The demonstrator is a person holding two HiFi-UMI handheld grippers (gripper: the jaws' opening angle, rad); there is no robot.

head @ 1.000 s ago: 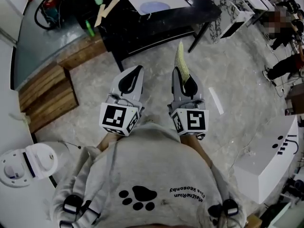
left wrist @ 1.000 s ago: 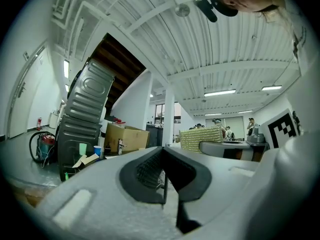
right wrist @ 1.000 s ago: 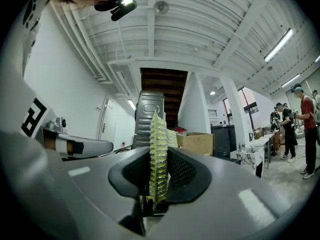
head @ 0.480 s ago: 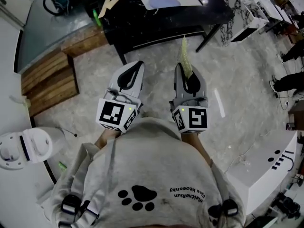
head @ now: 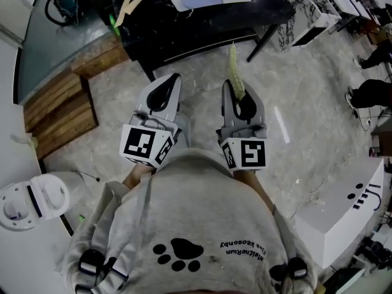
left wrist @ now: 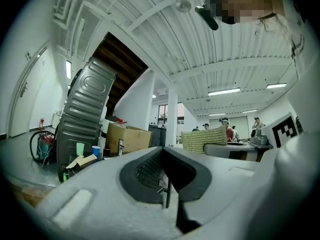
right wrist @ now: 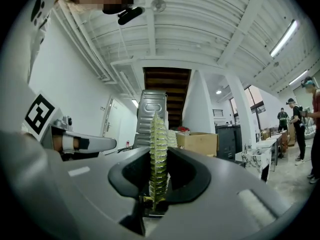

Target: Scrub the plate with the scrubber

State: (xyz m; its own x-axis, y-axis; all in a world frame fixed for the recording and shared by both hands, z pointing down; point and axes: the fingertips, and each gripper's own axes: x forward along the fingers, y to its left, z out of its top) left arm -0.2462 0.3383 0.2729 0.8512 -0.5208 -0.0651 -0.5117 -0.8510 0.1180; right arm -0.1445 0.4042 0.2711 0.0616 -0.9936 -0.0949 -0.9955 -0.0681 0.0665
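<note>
While right gripper (head: 237, 97) clamps scrubber (head: 233, 69), upside-down sweatshirt lettering (head: 242, 247), seemingly unreadable

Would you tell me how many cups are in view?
2: green cup and blue cup, side by side at left gripper view's left; others may be hidden.

place: workshop hall | signs: corrugated ceiling (left wrist: 220, 44), strip lights (left wrist: 224, 91), cardboard box (left wrist: 129, 136), wooden pallets (head: 58, 112), black worktable (head: 202, 26)
</note>
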